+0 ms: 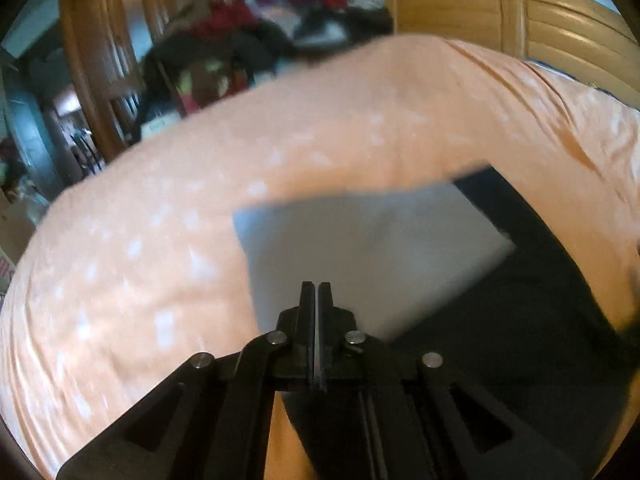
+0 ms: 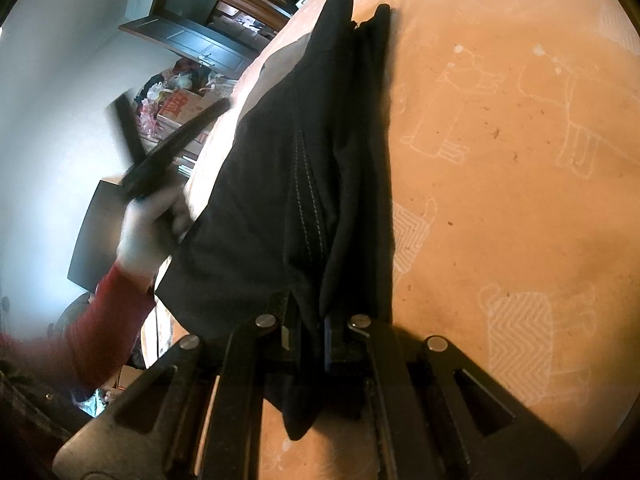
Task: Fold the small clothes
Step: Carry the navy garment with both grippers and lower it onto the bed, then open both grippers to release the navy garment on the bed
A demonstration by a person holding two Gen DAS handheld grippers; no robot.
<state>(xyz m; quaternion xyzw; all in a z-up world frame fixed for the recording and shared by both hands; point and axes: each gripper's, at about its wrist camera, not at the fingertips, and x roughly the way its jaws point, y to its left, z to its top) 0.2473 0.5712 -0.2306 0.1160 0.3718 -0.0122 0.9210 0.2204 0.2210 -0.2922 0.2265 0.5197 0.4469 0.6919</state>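
A black garment (image 2: 280, 184) with a stitched seam lies lengthwise on the orange bedsheet (image 2: 500, 200), and its near end is lifted. My right gripper (image 2: 316, 336) is shut on that bunched near end, and cloth hides its fingertips. In the left wrist view the black garment (image 1: 520, 320) lies at the right, with a blurred grey flat panel (image 1: 360, 248) over its left part. My left gripper (image 1: 316, 290) is shut just in front of that panel, with nothing clearly between its fingers. The right wrist view shows the left gripper (image 2: 176, 144) blurred, beside the garment's left edge.
A white-gloved hand (image 2: 144, 236) with a red sleeve (image 2: 108, 320) holds the left gripper over the bed's edge. A wooden headboard (image 1: 520, 20) stands at the far right. A pile of clothes (image 1: 260, 28) and a cardboard box (image 2: 184, 108) lie beyond the bed.
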